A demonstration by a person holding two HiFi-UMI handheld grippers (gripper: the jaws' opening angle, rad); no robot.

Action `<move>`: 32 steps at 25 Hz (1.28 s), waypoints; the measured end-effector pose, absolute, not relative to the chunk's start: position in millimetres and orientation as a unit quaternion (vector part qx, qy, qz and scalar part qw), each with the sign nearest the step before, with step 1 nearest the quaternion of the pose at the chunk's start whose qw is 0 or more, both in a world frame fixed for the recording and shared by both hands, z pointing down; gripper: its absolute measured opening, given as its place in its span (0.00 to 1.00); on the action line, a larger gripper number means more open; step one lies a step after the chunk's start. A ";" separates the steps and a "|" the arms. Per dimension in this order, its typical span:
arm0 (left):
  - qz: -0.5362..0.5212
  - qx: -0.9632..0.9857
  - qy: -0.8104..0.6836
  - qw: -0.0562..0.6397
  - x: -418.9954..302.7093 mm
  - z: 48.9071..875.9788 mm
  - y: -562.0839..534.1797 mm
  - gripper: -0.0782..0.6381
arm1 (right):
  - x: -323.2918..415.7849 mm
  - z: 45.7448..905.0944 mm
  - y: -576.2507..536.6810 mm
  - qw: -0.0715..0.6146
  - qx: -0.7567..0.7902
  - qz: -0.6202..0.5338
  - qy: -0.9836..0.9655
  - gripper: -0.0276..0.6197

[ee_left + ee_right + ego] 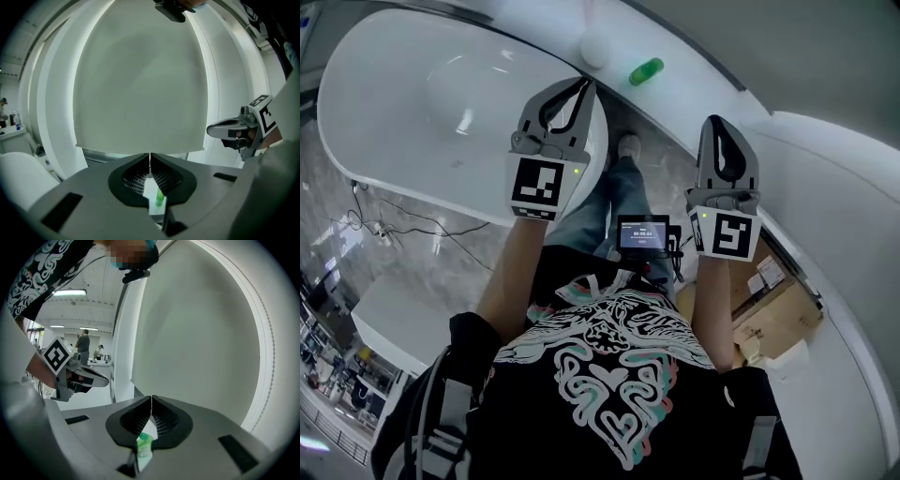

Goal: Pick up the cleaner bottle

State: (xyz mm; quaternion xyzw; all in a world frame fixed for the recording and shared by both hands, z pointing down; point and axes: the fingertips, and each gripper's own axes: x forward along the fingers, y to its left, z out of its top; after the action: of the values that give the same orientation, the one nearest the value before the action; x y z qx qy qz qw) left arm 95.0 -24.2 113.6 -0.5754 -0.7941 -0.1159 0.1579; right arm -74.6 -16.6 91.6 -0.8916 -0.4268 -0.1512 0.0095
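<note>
- Tub [386, 101]: white, at 10 o'clock in the head view. It plays no part in the task.
- Left gripper [582, 88]: jaws clenched tip to tip with nothing pinched. In its own view the bottle shows only through the gap below the tips, lying well beyond them. Its cube carries a black-and-white square marker and no lettering.
- Bottle [646, 70]: green, lying on its side on the white ledge [698, 98] at 12 o'clock. It is at about 1 o'clock from the left tips and 11 o'clock from the right tips, apart from both. The right gripper view shows a green cap and a pale label, but the print is too small to read, so no brand can be given.
- Step in hand, as I judge it: the approach. Neither gripper touches the bottle, and the pickup has not begun.
- Next move, as I judge it: one gripper must spread its jaws, straddle the bottle across its width, then close and lift. As it lies flat, the bottle may roll.
- Screen [642, 232]: at the person's chest. It shows digits, but they are unreadable.
- Right gripper [716, 126]: jaws clenched and empty, with a square marker on its cube.
- Box [778, 309]: cardboard, at 4 o'clock. Its labels are illegible.
</note>
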 end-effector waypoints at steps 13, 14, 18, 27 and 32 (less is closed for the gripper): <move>-0.147 -0.579 -0.784 0.171 114.4 214.0 -19.1 0.14 | -42.4 204.7 -10.8 0.041 -0.904 -0.189 -0.381 0.09; -0.148 -0.581 -0.782 0.170 115.0 220.7 -18.5 0.14 | -39.0 211.8 -11.0 0.042 -0.906 -0.189 -0.376 0.09; -0.152 -0.587 -0.777 0.172 111.5 241.1 -25.7 0.14 | -34.3 234.1 -15.3 0.049 -0.911 -0.185 -0.365 0.09; -0.139 -0.590 -0.778 0.164 110.6 266.5 -21.2 0.14 | -33.5 275.4 -4.9 0.060 -0.912 -0.193 -0.356 0.09; -0.141 -0.590 -0.778 0.163 108.1 292.0 -25.0 0.14 | -31.2 300.3 -1.5 0.064 -0.911 -0.196 -0.357 0.09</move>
State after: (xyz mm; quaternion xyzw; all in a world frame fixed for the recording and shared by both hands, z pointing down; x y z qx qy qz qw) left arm 108.1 -25.0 292.0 -0.5904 -0.7778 -0.1414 0.1626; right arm -31.2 -1.5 300.3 -0.9110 -0.3572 -0.1956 0.0642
